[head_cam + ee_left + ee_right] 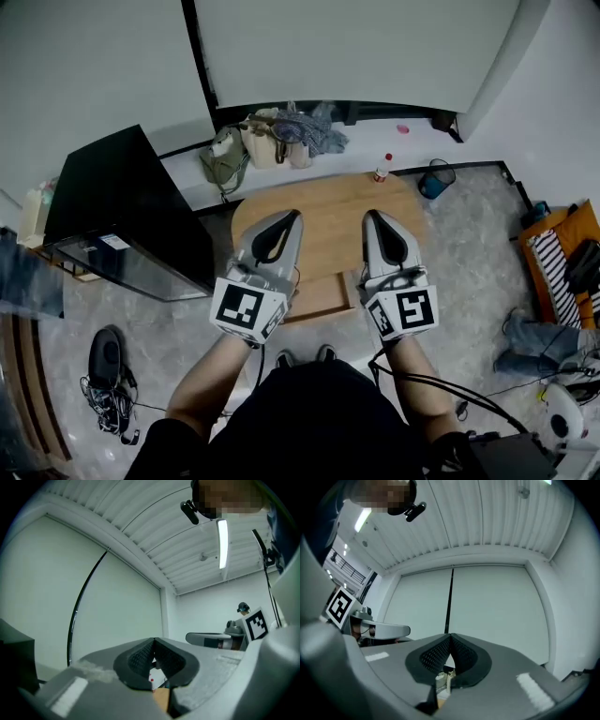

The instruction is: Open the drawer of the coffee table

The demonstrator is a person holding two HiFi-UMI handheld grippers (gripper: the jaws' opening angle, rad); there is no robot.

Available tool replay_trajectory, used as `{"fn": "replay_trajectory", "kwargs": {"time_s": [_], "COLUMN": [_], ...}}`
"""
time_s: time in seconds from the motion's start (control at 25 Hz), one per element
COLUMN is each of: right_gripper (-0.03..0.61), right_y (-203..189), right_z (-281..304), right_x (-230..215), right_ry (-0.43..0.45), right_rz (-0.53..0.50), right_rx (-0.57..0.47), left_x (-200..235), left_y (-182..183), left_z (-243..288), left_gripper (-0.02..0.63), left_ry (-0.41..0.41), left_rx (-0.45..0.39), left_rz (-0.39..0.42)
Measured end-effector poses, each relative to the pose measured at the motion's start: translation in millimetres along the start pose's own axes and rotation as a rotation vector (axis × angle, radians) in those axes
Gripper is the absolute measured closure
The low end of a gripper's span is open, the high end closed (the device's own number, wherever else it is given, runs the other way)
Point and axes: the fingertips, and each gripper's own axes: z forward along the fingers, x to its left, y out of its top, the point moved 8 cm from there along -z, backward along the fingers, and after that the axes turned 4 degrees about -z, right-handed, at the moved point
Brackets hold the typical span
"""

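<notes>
The left claw [292, 216] and the right claw [371, 216] are held side by side in the person's hands, both up in the air above the rounded wooden surface [328, 202] of the coffee table, touching nothing. In the left gripper view the left claw [153, 641] has its dark ribbed pads [140, 657] pressed together at the tips with nothing between them. The right gripper view shows the same of the right claw [450, 637]: tips together and empty, pointing towards a pale wall. The drawer [322, 295] shows as a paler rectangular wooden piece jutting from the near edge of the surface, between the two claws in the head view and just ahead of the person's feet. A black cabinet [122, 211] stands left of the surface, some bags [267, 141] lie against the far wall, and a red-capped bottle [382, 169] stands on the floor at the far right edge of the surface.
</notes>
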Motion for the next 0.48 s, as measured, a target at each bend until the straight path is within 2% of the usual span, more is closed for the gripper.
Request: {"fn": "replay_trajectory", "kwargs": {"time_s": [0.12, 0.2, 0.48], "right_gripper": [0.58, 0.58, 0.58], "right_y": [15, 19, 11], "right_z": [6, 9, 17], "right_x": [2, 2, -4], "right_ry": [0.007, 0.013, 0.019], "right_rz": [-0.088, -0.112, -0.092], "right_rx": [-0.027, -0.038, -0.024], "left_x": [0, 0, 10], "left_y": [10, 14, 9], "left_z": [5, 8, 13], "left_gripper": [0.612, 0.612, 0.612], "left_ry": [0.004, 0.008, 0.037], "left_rx": [-0.025, -0.032, -0.024], "left_rz": [0.003, 0.005, -0.004]}}
